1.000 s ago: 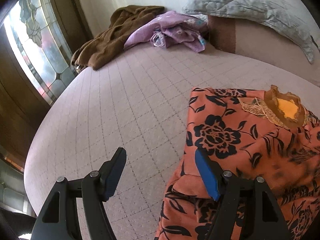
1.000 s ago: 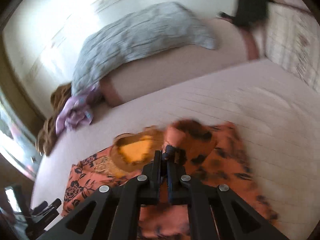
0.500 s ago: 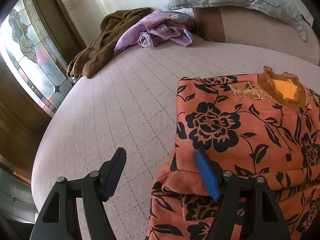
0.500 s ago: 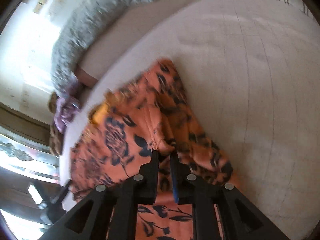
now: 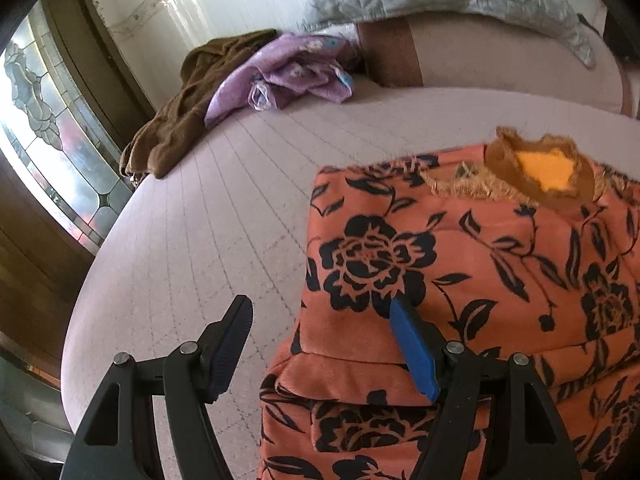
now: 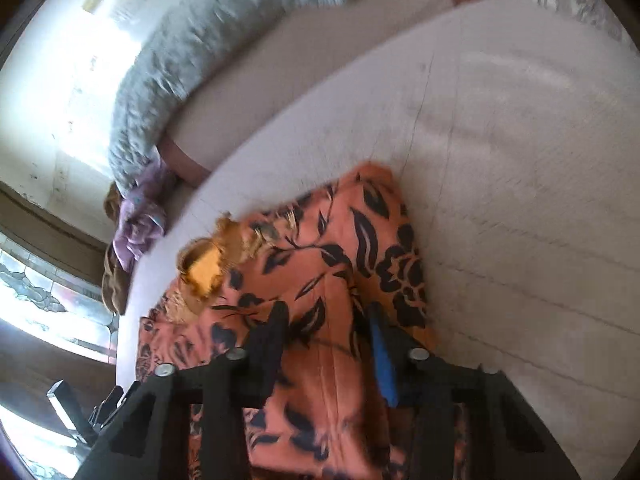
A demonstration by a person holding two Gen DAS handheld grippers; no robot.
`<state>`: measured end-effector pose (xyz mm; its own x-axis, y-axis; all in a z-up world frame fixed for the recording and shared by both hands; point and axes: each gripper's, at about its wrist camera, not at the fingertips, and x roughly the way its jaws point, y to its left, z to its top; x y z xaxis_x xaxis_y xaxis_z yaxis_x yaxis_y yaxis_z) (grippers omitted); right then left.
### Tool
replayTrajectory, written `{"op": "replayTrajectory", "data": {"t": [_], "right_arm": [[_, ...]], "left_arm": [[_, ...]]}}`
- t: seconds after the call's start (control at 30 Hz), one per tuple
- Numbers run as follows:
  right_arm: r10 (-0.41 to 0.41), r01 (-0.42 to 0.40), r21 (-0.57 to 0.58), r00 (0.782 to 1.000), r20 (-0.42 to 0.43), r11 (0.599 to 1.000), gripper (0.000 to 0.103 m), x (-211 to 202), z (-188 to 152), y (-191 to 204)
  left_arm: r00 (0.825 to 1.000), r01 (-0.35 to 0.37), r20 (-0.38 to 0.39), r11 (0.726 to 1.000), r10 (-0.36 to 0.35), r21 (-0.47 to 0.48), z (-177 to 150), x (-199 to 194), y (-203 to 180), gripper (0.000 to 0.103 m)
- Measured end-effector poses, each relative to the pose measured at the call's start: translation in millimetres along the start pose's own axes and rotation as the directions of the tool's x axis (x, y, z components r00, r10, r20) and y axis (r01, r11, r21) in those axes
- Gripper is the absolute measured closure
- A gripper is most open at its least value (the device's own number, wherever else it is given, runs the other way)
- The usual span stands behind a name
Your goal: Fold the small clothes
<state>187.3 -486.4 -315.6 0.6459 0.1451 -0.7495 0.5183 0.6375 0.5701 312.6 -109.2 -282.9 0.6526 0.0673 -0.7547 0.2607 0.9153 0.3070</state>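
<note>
Dropped lower over the orange black-flowered cotton garment (image 6: 332, 280), right tongs (image 6: 328, 320) opening, gripping nothing; left tongs (image 5: 320, 320) open (straddling its folded edge).

Both tools are matte black plastic. The left gripper (image 5: 320, 316) has angular fingers with triangular cut-outs, silver round pivot screws, one ribbed dark pad at 9 o'clock and one bright blue pad at 3 o'clock. The right gripper (image 6: 326, 322) is built alike, blue pad at 3 o'clock.

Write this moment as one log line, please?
left gripper: open, empty | right gripper: opening over orange floral garment | bed
</note>
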Motion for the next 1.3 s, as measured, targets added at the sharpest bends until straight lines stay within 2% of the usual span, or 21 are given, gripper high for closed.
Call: {"op": "replayTrajectory", "data": {"t": [0.03, 0.07, 0.13, 0.27, 0.33, 0.37, 0.4, 0.43, 0.47, 0.5, 0.57, 0.6, 0.67, 0.73, 0.8, 0.87, 0.97, 1.03, 1.17, 1.23, 1.3], "right_arm": [[-0.002, 0.002, -0.022, 1.0, 0.0, 1.0, 0.077, 2.2, -0.4, 3.6], [-0.021, 0.021, -0.074, 1.0, 0.006, 0.997, 0.094, 3.0, -0.9, 12.6], [-0.044, 0.053, -0.134, 0.996, 0.075, 0.99, 0.096, -9.8, -3.1, 27.9], [-0.024, 0.063, -0.178, 0.977, 0.21, 0.982, 0.097, -41.9, 1.0, 42.7], [-0.069, 0.11, -0.169, 0.97, 0.232, 0.979, 0.097, -41.1, 3.5, 38.3], [-0.11, 0.147, -0.163, 0.969, 0.221, 0.976, 0.097, -36.0, 6.9, 32.5], [-0.143, 0.173, -0.146, 0.97, 0.195, 0.974, 0.092, -28.4, 7.8, 25.7], [-0.173, 0.189, -0.11, 0.975, 0.142, 0.976, 0.092, -18.1, 9.3, 15.7], [-0.179, 0.181, -0.05, 0.983, 0.044, 0.982, 0.091, -4.5, 11.3, 1.0], [-0.169, 0.169, -0.012, 0.986, -0.002, 0.986, 0.091, 0.1, 12.0, -6.1], [-0.143, 0.142, 0.047, 0.989, 0.023, 0.989, 0.09, -12.1, 15.4, -9.9], [-0.15, 0.148, 0.037, 0.987, 0.052, 0.988, 0.091, -20.3, 16.6, -6.4], [-0.16, 0.165, -0.015, 0.973, 0.167, 0.986, 0.091, -46.0, 16.2, 5.5], [-0.097, 0.115, -0.071, 0.971, 0.218, 0.991, 0.09, -61.6, 9.9, 18.0], [-0.026, 0.046, -0.128, 0.988, 0.153, 0.991, 0.09, -60.6, 1.1, 30.4], [-0.017, 0.032, -0.173, 0.996, 0.092, 0.984, 0.09, -51.4, -11.5, 40.9], [-0.074, 0.067, -0.193, 0.997, -0.028, 0.979, 0.09, -22.6, -26.2, 45.4], [-0.137, 0.11, -0.173, 0.979, -0.151, 0.979, 0.09, 5.5, -33.5, 36.9], [-0.094, 0.077, -0.168, 0.99, -0.1, 0.983, 0.09, -7.7, -29.2, 41.7], [-0.05, 0.043, -0.2, 0.998, -0.031, 0.979, 0.09, -21.9, -24.9, 50.7], [-0.032, 0.028, -0.229, 0.999, -0.015, 0.973, 0.09, -20.7, -25.7, 58.9]], "left_arm": [[1.0, -0.007, -0.009, 1.0, 0.007, 0.007, -0.8, 2.6, -1.4, 0.031], [1.0, -0.012, -0.015, 1.0, 0.012, 0.011, -1.0, 4.4, -2.2, 0.031], [1.0, -0.019, -0.012, 1.0, 0.019, 0.01, -1.1, 3.8, -1.9, 0.031], [0.999, -0.048, 0.023, 0.999, 0.049, -0.007, -0.3, -2.9, 3.3, 0.031], [0.999, -0.049, 0.014, 0.999, 0.049, -0.006, -1.0, -0.2, 3.6, 0.031], [0.999, -0.048, -0.002, 0.999, 0.048, 0.001, -1.8, 3.5, 2.3, 0.031], [0.998, -0.053, -0.019, 0.999, 0.053, 0.011, -3.0, 7.3, -0.3, 0.031], [0.997, -0.064, -0.03, 0.998, 0.064, 0.026, -4.6, 10.3, -3.6, 0.03], [0.997, -0.074, -0.03, 0.997, 0.075, 0.038, -5.6, 11.2, -5.6, 0.03], [0.996, -0.088, -0.02, 0.995, 0.089, 0.055, -5.9, 9.5, -7.9, 0.03], [0.996, -0.093, -0.012, 0.994, 0.094, 0.066, -6.0, 6.4, -8.4, 0.03], [0.996, -0.087, -0.01, 0.994, 0.087, 0.06, -6.1, 4.5, -6.8, 0.03], [0.998, -0.066, -0.004, 0.997, 0.066, 0.034, -5.6, 0.4, -0.9, 0.03], [0.998, -0.052, 0.019, 0.999, 0.051, 0.013, -4.9, -6.2, 2.7, 0.03], [0.998, -0.039, 0.045, 0.999, 0.038, 0.005, -2.9, -11.7, 3.4, 0.03], [0.999, -0.023, 0.043, 1.0, 0.022, 0.02, -2.2, -11.0, -1.7, 0.031], [0.999, -0.025, -0.022, 0.998, 0.026, 0.049, -5.6, 1.5, -11.3, 0.03], [0.999, -0.019, -0.045, 0.999, 0.021, 0.05, -8.1, 7.5, -12.8, 0.03], [0.999, 0.004, -0.039, 1.0, -0.003, 0.03, -5.4, 1.5, -9.4, 0.031], [0.999, 0.039, -0.019, 0.999, -0.039, 0.005, -3.5, -4.8, -7.7, 0.03], [0.998, 0.059, -0.004, 0.998, -0.059, -0.006, -1.7, -8.3, -9.9, 0.029]]}}
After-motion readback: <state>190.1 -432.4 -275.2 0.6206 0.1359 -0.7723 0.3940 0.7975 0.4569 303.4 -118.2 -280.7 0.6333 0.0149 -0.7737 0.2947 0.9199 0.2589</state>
